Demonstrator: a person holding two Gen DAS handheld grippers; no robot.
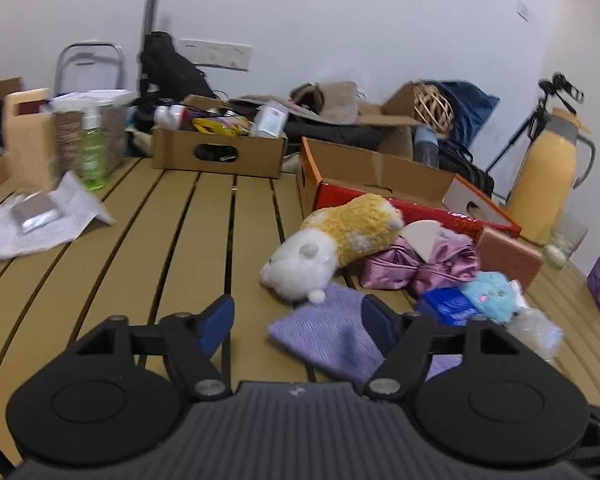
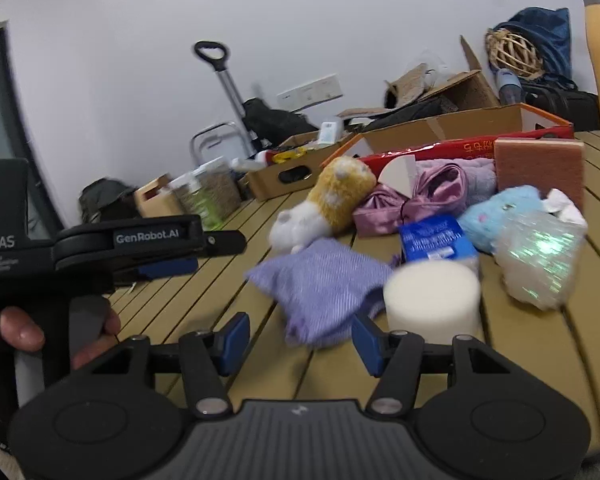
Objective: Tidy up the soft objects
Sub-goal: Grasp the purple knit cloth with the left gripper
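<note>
you are working over a slatted tan table point(image 1: 204, 216), where a red-sided cardboard box point(image 1: 380, 196) is sitting at the far right. just in front of it the soft things are lying in a heap: a yellow-and-white plush point(image 1: 332, 236), a pink satin bundle point(image 1: 416, 264), a lilac knit cloth point(image 2: 320, 280) nearest you, and a white foam cylinder point(image 2: 432, 300) beside it. your left gripper point(image 1: 298, 318) and right gripper point(image 2: 300, 338) are both hovering with fingers spread, pinching nothing.

Yellow thermos jug point(image 1: 546, 184), green spray bottle point(image 1: 93, 152), wicker ball point(image 1: 436, 108), tripod point(image 1: 540, 120), slatted table point(image 1: 180, 240)
</note>
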